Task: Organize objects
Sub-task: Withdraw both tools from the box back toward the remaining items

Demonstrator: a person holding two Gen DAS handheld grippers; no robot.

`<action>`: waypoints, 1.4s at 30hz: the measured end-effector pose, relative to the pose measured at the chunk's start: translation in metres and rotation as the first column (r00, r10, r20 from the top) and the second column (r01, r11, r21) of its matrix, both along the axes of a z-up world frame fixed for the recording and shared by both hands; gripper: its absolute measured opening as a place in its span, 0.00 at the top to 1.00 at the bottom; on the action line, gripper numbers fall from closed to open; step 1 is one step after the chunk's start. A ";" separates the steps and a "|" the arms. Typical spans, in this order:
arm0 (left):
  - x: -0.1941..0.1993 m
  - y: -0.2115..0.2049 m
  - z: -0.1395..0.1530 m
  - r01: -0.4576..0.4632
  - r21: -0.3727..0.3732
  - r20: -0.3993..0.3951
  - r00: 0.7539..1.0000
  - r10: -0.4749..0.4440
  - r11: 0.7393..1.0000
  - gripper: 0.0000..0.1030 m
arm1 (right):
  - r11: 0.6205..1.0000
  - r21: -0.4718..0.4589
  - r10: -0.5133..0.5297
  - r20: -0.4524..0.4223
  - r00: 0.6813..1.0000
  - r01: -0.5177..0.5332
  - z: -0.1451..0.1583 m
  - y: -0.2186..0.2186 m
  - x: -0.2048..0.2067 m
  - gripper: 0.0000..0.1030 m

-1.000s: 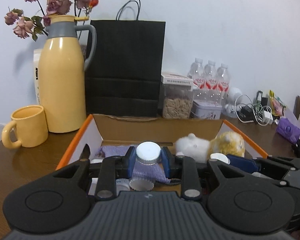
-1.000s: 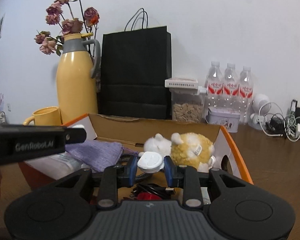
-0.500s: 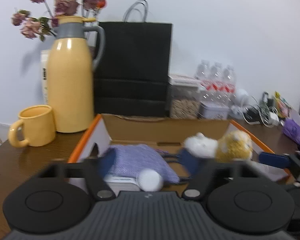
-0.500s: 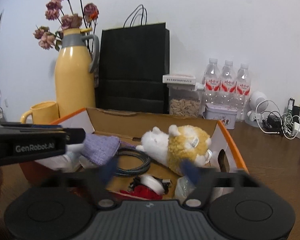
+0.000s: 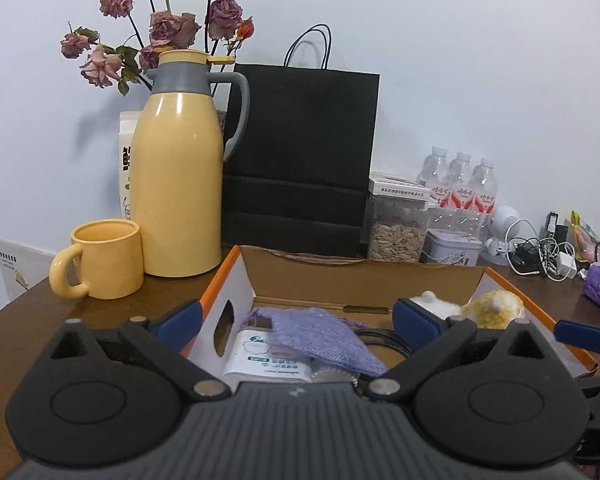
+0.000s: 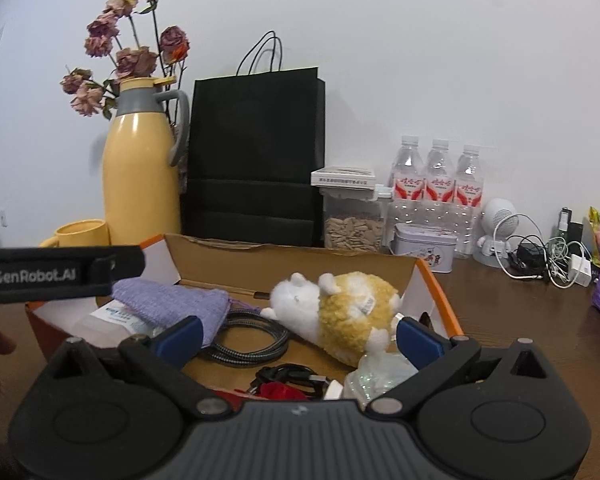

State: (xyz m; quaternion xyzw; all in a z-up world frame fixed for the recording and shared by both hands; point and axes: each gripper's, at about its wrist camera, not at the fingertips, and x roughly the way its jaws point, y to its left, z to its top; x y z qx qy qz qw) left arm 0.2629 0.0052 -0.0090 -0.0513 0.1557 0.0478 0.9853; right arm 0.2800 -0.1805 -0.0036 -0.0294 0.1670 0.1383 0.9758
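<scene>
The brown tabletop (image 6: 520, 320) is being occupied mostly by a black paper bag (image 5: 300, 160) and a yellow thermos jug (image 5: 178, 184), both standing well behind the orange-edged cardboard box (image 5: 364, 276) into which things are being gathered. Inside the box, a white-and-yellow plush toy (image 6: 340, 308) is lying on its side toward the right wall, its long axis running left to right; a folded lilac cloth (image 5: 320, 336) is resting over a white packet (image 5: 266, 362) toward the left wall, and a coiled braided cable (image 6: 252, 340) is lying between them.

Both pairs of tongs are being held over the near edge of the box. The left tongs (image 5: 300, 324) are spread fully apart, with nothing clamped, the cloth lying just ahead and below. The right tongs (image 6: 298, 338) are likewise spread wide and empty, the plush toy lying just ahead, slightly to the right. The right hand is judged nearer the toy, the left hand nearer the cloth.
</scene>
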 end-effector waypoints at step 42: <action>-0.105 0.030 0.004 -0.005 -0.026 -0.234 0.972 -0.001 1.000 0.00 | 0.982 -0.096 0.146 -0.178 0.973 -0.165 -0.011 -0.060 -0.114 0.18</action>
